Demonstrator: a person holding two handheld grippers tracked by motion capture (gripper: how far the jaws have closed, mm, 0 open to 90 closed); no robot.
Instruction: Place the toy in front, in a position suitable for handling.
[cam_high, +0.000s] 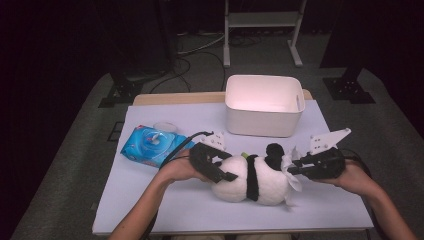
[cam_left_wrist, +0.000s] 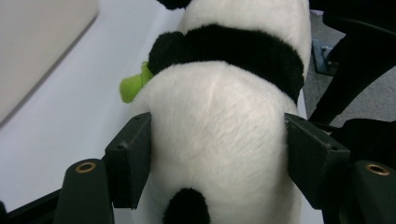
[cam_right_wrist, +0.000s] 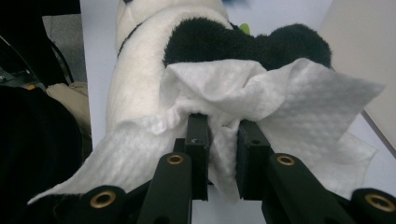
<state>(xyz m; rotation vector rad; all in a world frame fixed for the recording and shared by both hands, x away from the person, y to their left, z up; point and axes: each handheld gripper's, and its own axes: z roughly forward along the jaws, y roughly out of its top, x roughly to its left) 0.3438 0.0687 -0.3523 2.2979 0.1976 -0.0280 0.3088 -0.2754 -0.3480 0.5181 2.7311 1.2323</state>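
A black-and-white plush panda (cam_high: 255, 182) lies on its side on the white table (cam_high: 165, 200). My left gripper (cam_high: 226, 167) straddles its white rear end, and in the left gripper view both pads (cam_left_wrist: 128, 158) press into the fur of the panda (cam_left_wrist: 219, 126) just above the black tail. A green bit (cam_left_wrist: 130, 86) sticks out by its black arm. My right gripper (cam_high: 295, 167) is shut on a crumpled white wipe (cam_high: 290, 172). In the right gripper view that wipe (cam_right_wrist: 299, 93) lies against the panda's black ears and head (cam_right_wrist: 135, 84), pinched between the right gripper (cam_right_wrist: 223, 140) jaws.
A white plastic bin (cam_high: 263, 105) stands behind the panda at the table's far side. A blue pack of wet wipes (cam_high: 152, 145) lies at the left, beside the left forearm. Dark stands and cables sit on the floor beyond the table.
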